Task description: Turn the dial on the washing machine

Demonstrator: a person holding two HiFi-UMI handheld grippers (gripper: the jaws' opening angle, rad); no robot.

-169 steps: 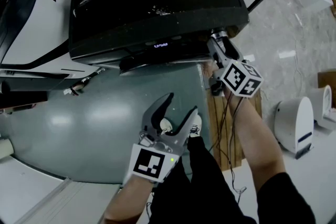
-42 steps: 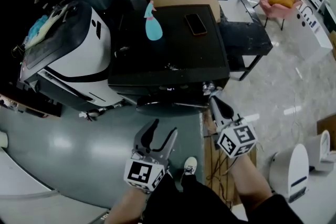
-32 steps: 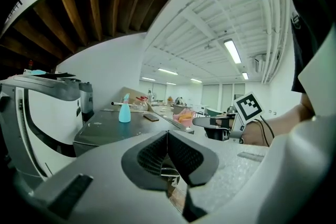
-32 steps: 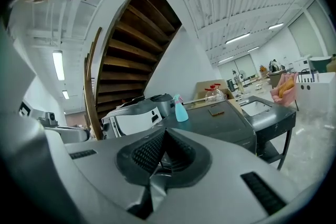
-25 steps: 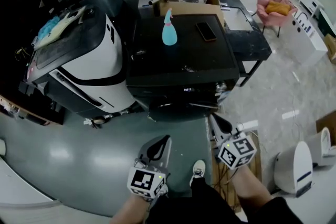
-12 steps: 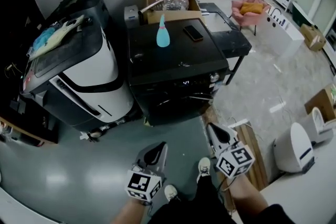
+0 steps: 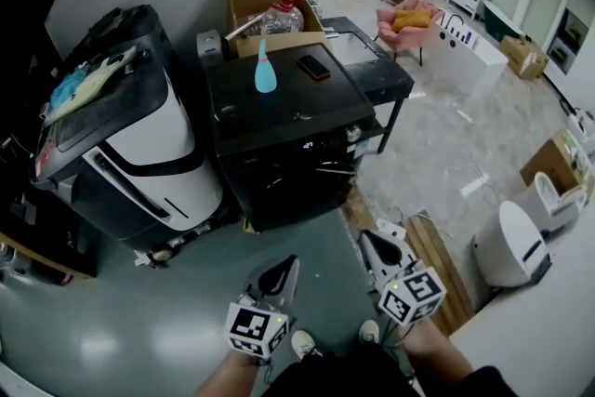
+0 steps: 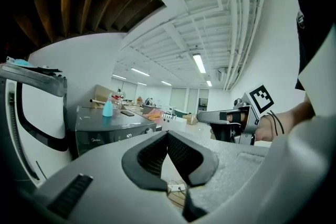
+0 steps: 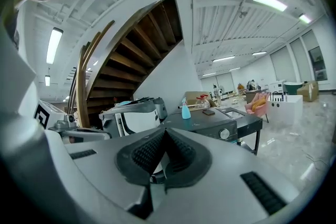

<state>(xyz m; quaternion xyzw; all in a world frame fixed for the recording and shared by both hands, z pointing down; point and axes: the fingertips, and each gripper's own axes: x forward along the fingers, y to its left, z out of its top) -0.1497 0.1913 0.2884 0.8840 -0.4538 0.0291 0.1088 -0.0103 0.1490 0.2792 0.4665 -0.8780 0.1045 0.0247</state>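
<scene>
Presently | left tool and right tool are hanging closed, empty | dial of washing machine is sitting well apart, untouched.

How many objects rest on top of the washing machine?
2: a blue spray bottle towards the back, and a phone just right of it. Nothing seems hidden.
</scene>
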